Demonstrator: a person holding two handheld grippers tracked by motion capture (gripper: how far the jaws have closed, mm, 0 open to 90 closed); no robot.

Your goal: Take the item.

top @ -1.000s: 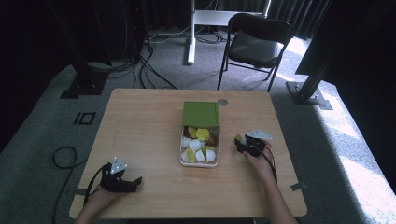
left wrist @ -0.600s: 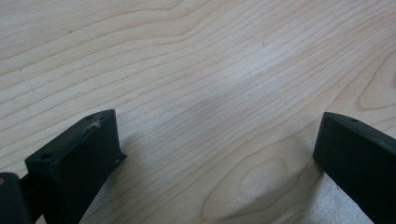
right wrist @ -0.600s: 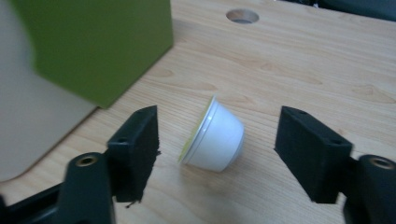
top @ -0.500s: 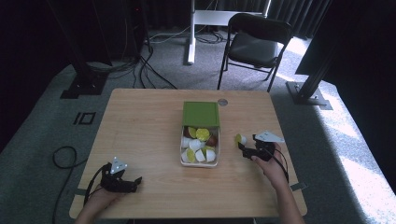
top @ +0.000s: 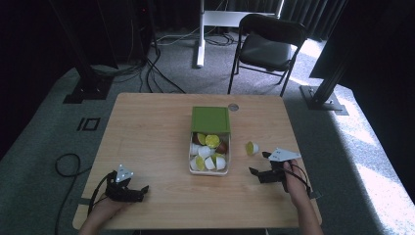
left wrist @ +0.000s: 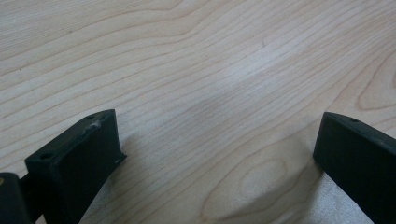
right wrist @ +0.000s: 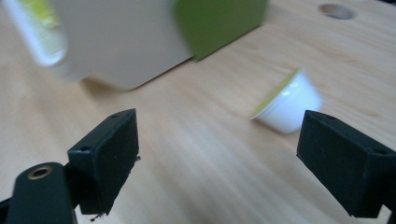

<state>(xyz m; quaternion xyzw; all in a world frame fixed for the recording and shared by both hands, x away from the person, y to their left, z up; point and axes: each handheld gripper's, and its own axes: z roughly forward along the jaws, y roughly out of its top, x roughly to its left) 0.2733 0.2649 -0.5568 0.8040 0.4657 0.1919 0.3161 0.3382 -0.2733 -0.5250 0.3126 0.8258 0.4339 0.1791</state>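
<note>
A white box (top: 209,169) with its green lid (top: 210,120) folded back holds several small capsules, some with green tops. One white capsule with a green top (top: 252,147) lies on its side on the table, to the right of the box. My right gripper (top: 258,165) hovers just in front of it; its jaws have just been opening and nothing is between them. In the right gripper view, the capsule (right wrist: 287,107) lies beyond the open right gripper (right wrist: 219,130), with the box (right wrist: 126,42) to its left. My left gripper (top: 144,189) rests open near the front left, and in its own view the left gripper (left wrist: 217,123) has bare wood between its jaws.
The wooden table (top: 147,127) has a round cable hole (top: 233,106) behind the box. A black chair (top: 266,46) and a desk leg stand on the carpet beyond the table. Cables lie on the floor at the left.
The right gripper has let go of the capsule beside the box, opened wide and drawn back toward the table's front edge. The capsule stays on the table. The left gripper has not moved.
</note>
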